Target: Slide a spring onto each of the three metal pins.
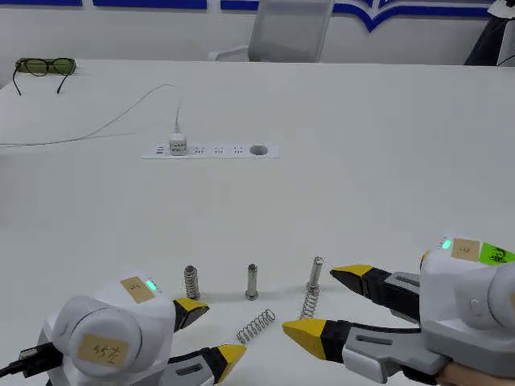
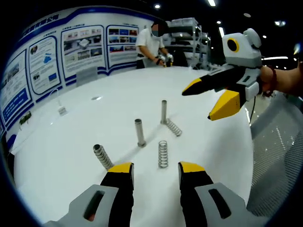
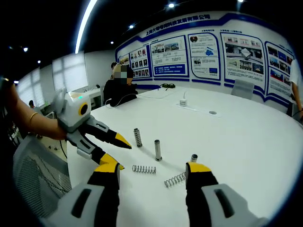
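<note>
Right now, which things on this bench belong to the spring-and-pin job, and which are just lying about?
Job: left pin with fitted spring; bare middle pin; right pin; loose spring at its base; second loose spring nearer the person.
Lying about: glasses; power strip; white plug in it; chair.

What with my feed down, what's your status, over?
Left gripper, right gripper open, empty. Spring on left pin; middle pin, right pin bare. Two loose springs. Nothing blocking.
</note>
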Demonstrator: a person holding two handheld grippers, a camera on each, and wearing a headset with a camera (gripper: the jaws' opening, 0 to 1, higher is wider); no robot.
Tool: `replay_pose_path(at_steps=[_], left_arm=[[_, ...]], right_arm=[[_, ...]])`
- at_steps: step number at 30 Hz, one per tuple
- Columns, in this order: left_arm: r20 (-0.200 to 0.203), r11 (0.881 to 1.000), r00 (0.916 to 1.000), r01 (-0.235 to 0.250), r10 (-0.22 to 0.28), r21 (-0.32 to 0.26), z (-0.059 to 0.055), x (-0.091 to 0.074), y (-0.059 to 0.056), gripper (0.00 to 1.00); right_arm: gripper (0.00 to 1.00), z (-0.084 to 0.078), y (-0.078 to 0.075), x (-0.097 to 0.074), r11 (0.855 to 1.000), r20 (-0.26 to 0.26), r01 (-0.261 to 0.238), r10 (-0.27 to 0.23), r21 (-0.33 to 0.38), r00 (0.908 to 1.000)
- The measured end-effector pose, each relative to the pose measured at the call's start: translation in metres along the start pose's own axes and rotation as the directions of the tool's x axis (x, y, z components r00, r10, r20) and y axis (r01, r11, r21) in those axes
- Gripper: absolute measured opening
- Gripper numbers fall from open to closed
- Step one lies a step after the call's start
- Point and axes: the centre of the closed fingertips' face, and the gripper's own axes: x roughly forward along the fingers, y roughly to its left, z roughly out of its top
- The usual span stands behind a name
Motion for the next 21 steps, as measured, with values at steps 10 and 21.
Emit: replay_pose_path(at_steps=[10,21], left_arm=[[0.007,0.999,0.9996,0.028,-0.028,0.018,0.000,0.014,-0.006,0.32],[-0.027,0.999,0.9990,0.037,-0.036,0.020,-0.006,0.024,-0.007,0.28]], right_arm=[[0.66,-0.011,-0.002,-0.008,1.000,-0.012,-0.015,0.015,0.011,0.9998],[0.69,-0.020,-0.004,-0.013,0.999,-0.014,-0.003,0.003,0.043,0.9999]])
